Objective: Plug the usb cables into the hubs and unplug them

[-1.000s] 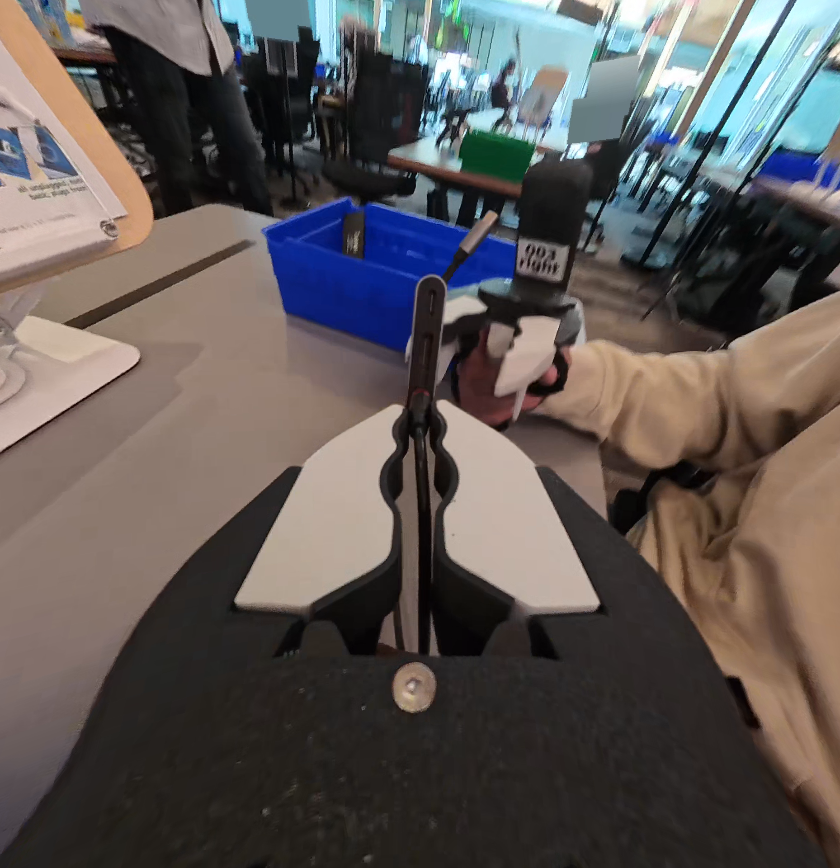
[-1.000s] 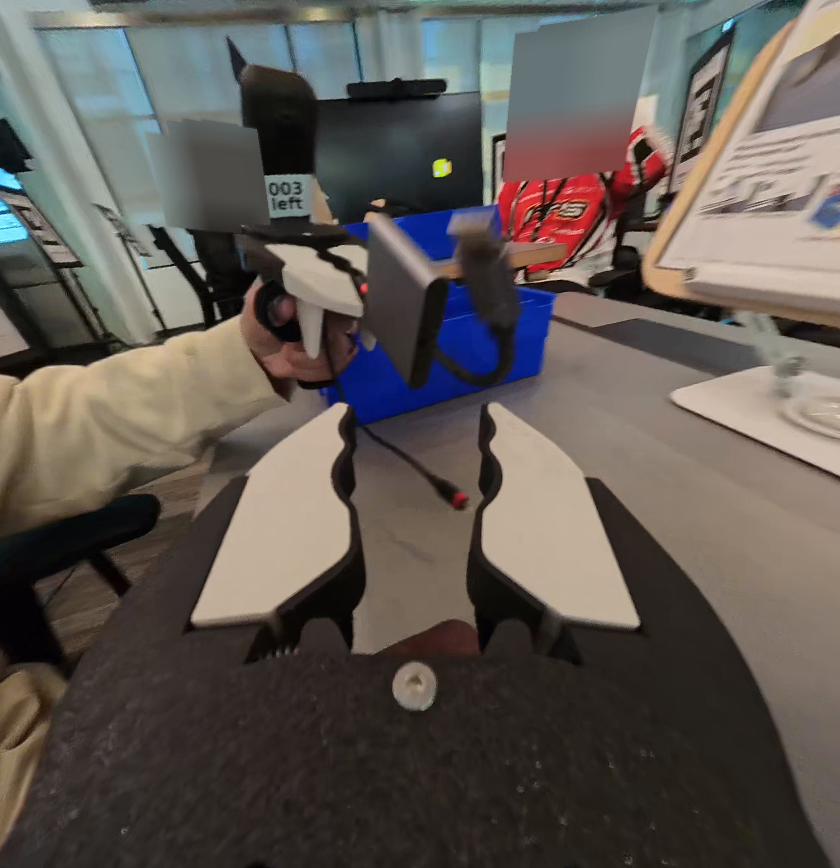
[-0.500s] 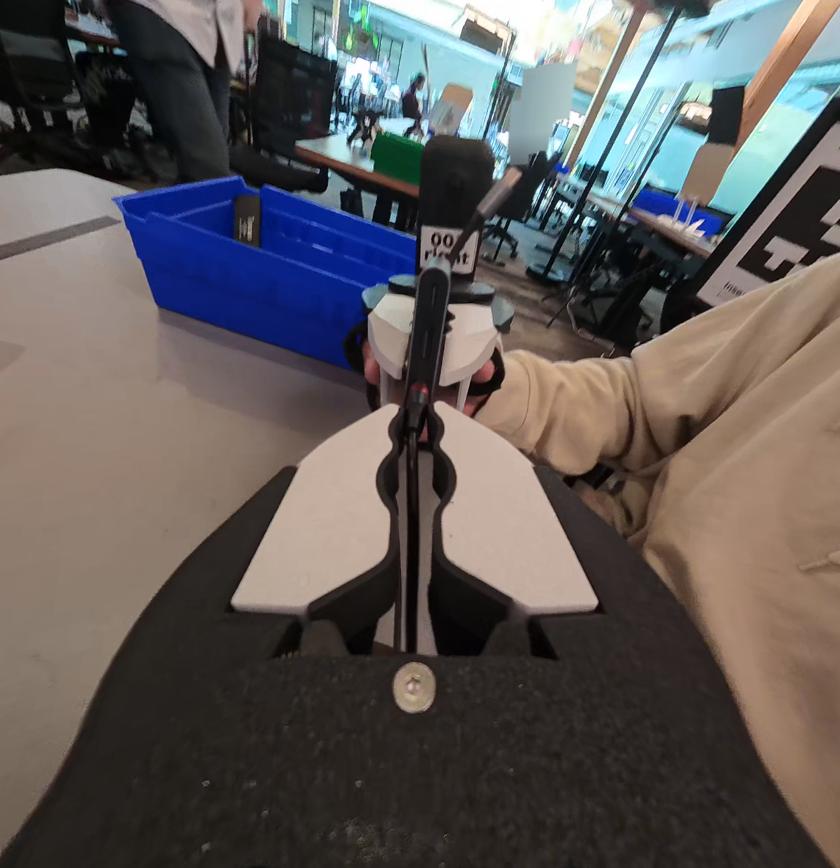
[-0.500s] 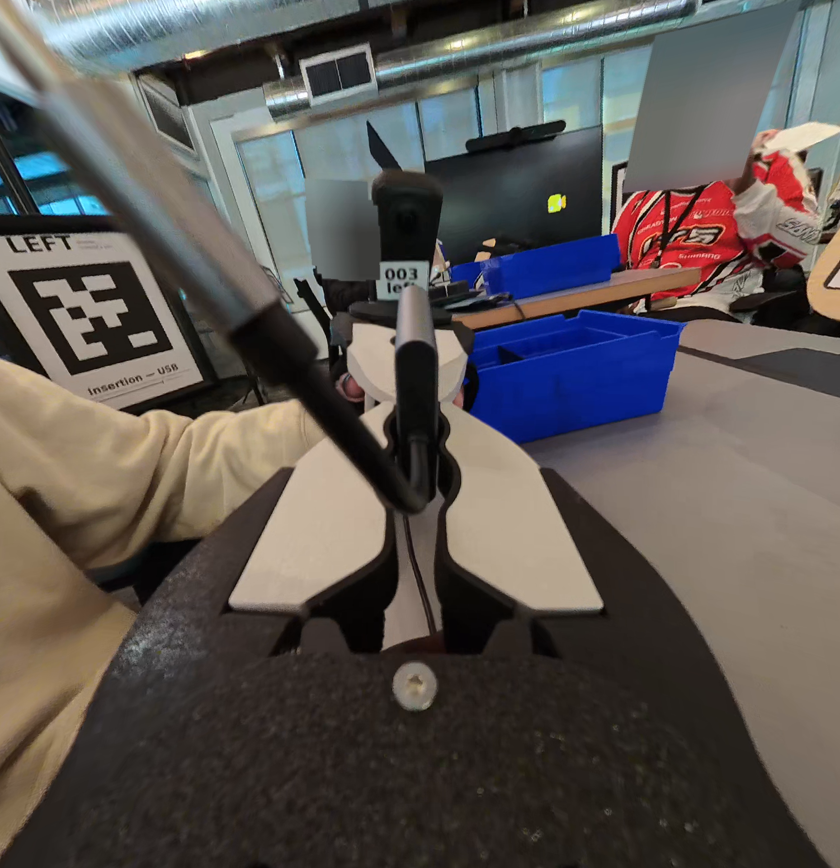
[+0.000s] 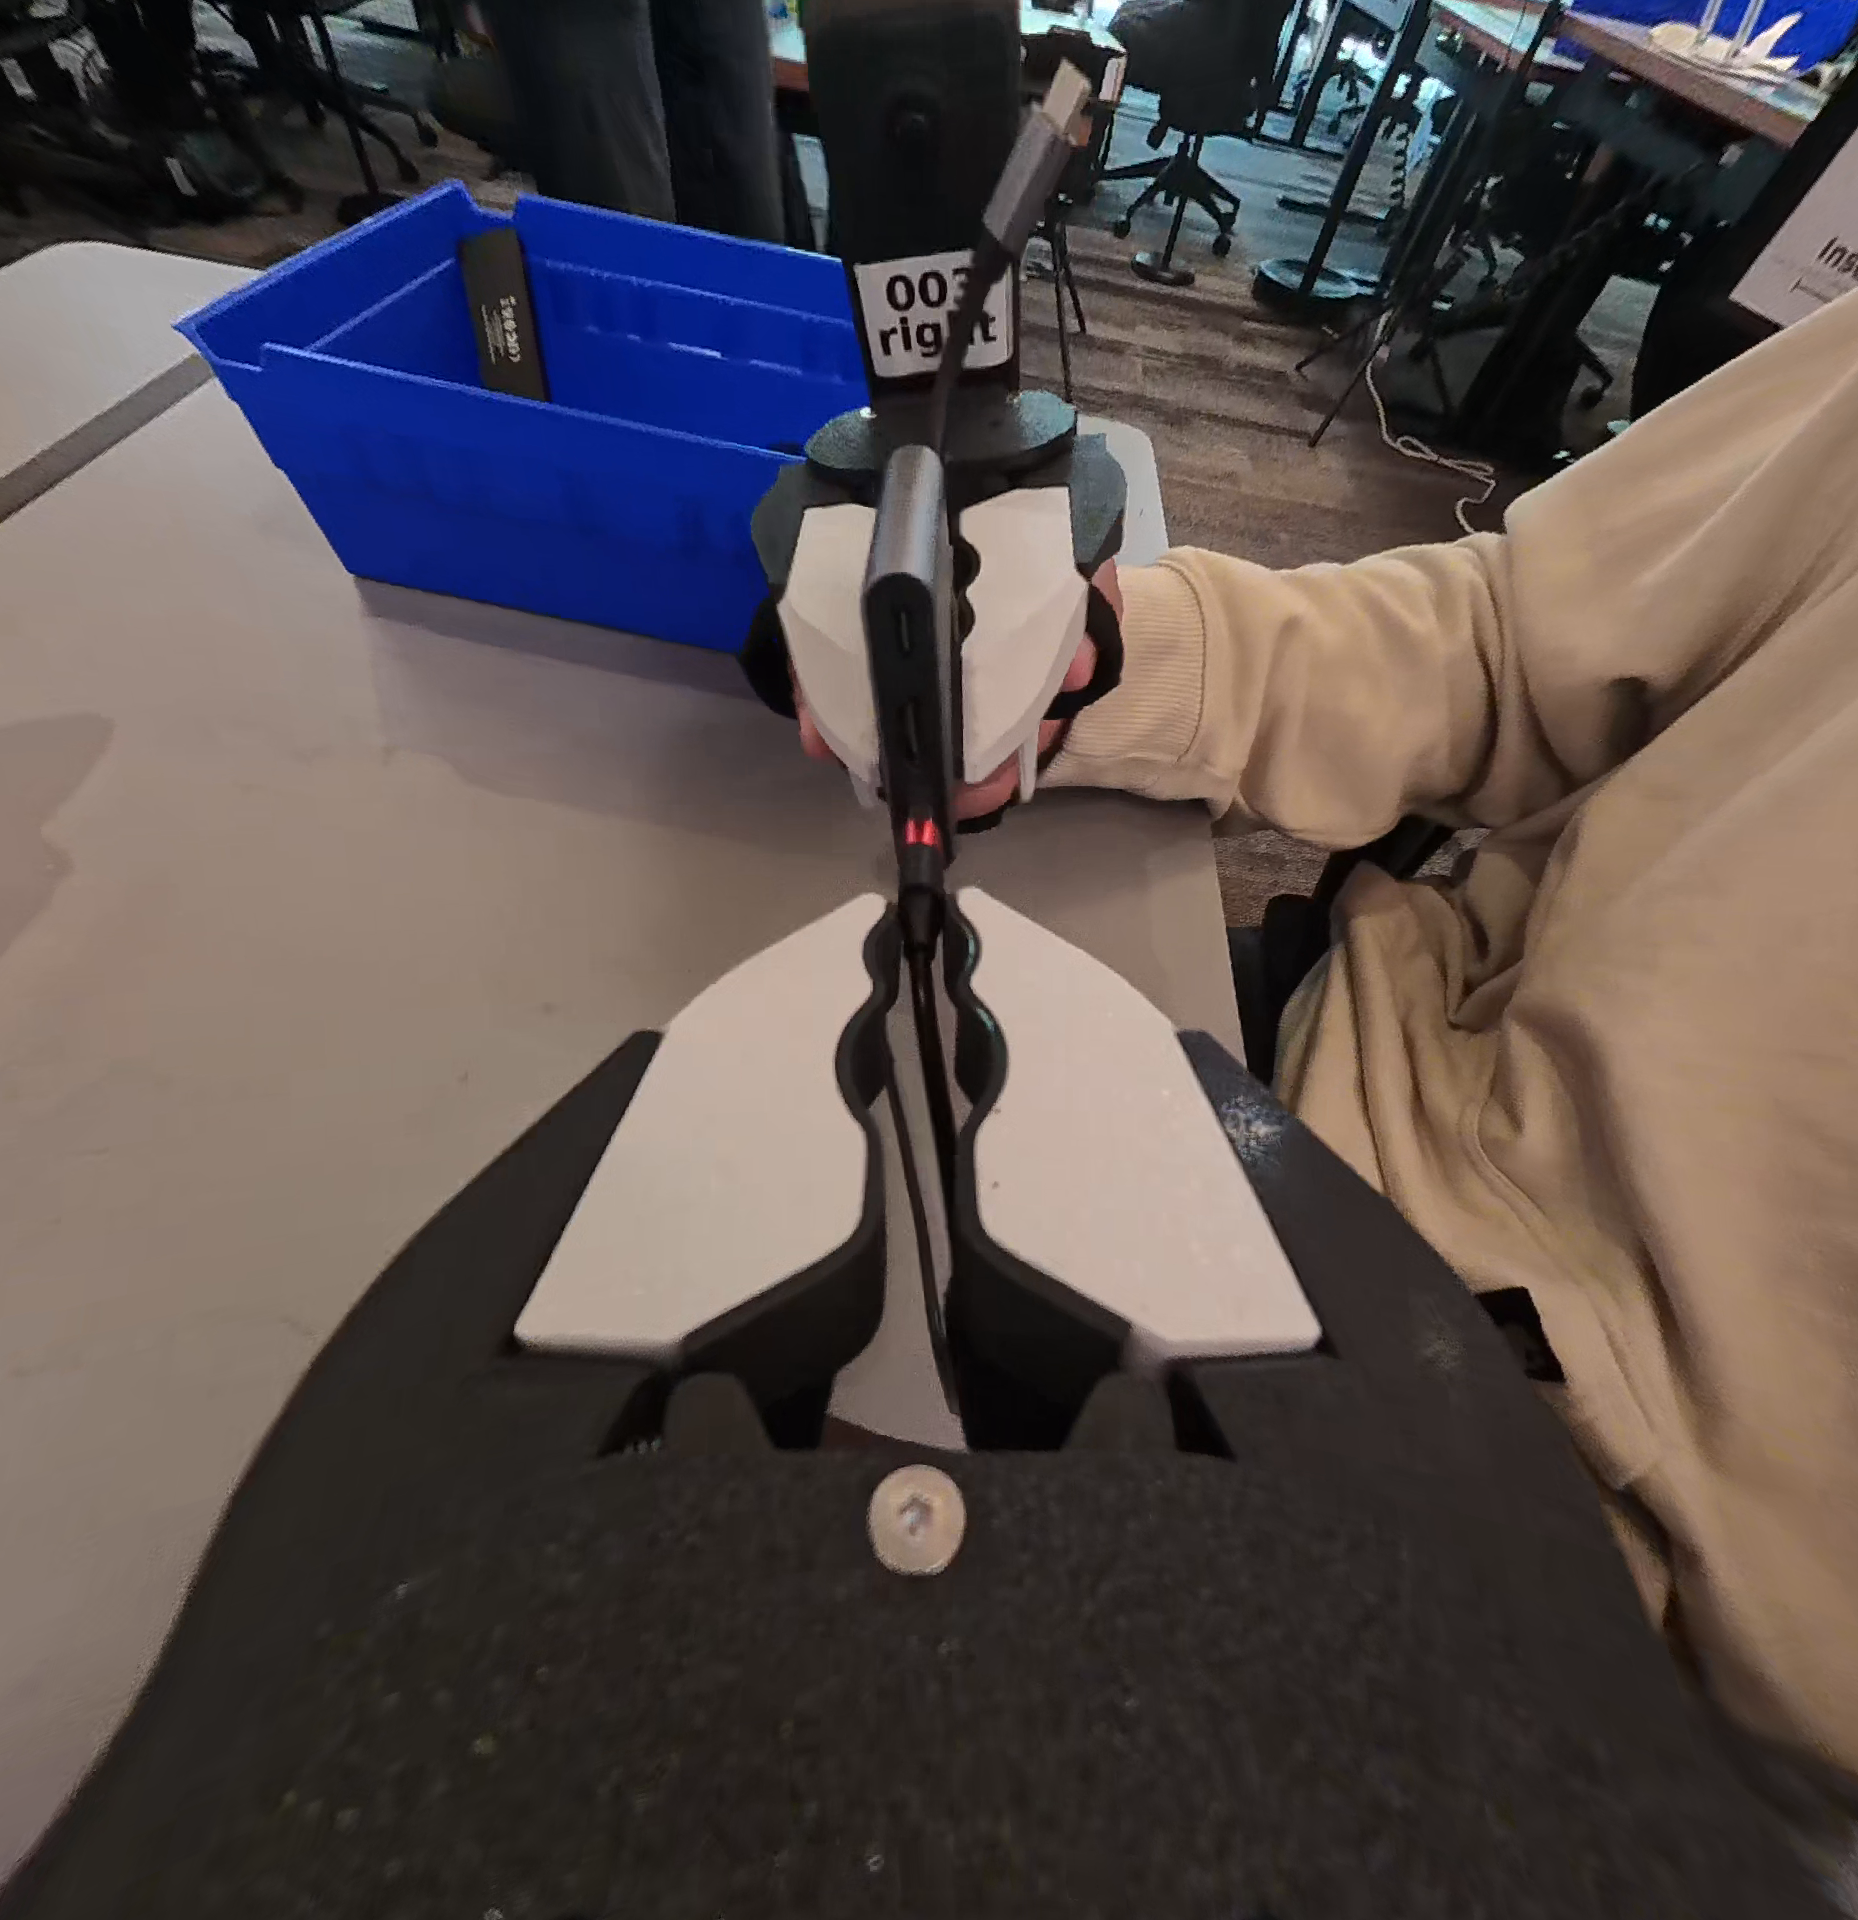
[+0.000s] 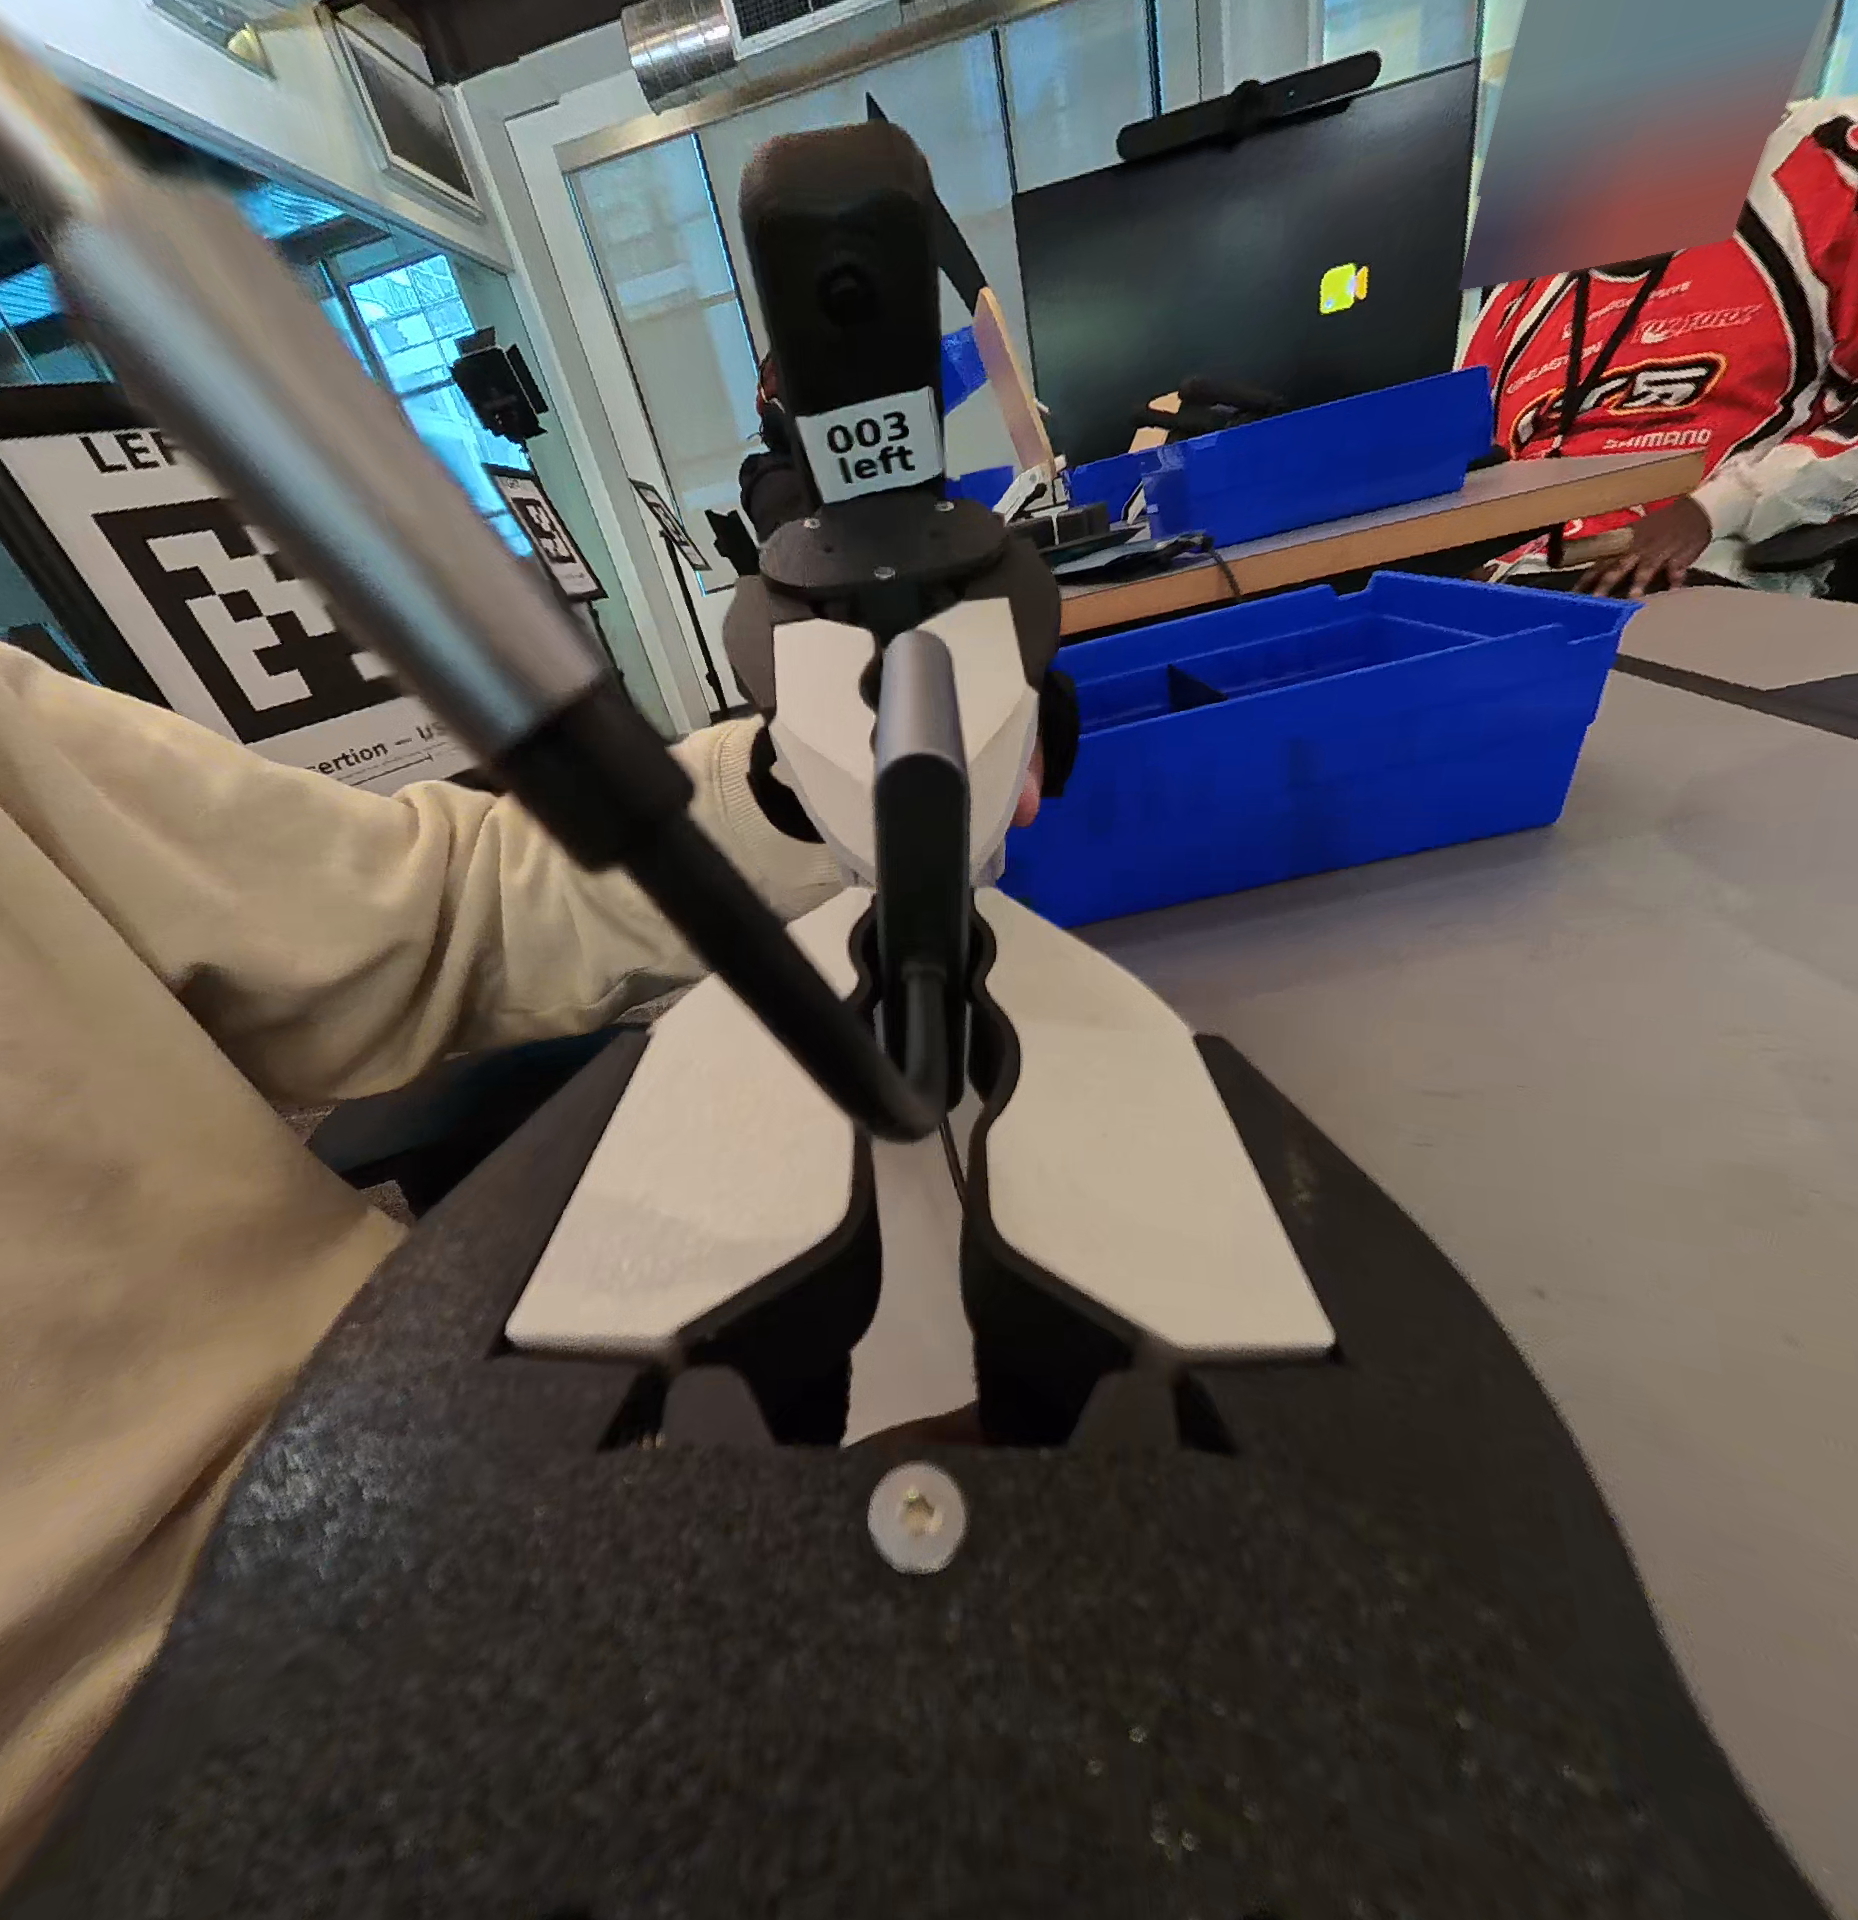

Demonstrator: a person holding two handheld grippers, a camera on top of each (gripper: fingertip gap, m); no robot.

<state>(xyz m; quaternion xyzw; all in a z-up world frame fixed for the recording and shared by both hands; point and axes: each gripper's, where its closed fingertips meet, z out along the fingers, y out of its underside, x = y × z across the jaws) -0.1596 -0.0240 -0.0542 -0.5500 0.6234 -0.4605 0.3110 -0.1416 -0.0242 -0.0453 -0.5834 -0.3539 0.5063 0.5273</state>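
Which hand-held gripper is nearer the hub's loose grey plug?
Right. The plug rises just above the right hand-held gripper, which clamps its lead; the left hand-held gripper holds a cable at the hub's far end.

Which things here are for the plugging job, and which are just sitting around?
For the job:
- hub
- cable
- left hand-held gripper
- right hand-held gripper

Just sitting around:
- blue bin
- black stick in the bin
- table
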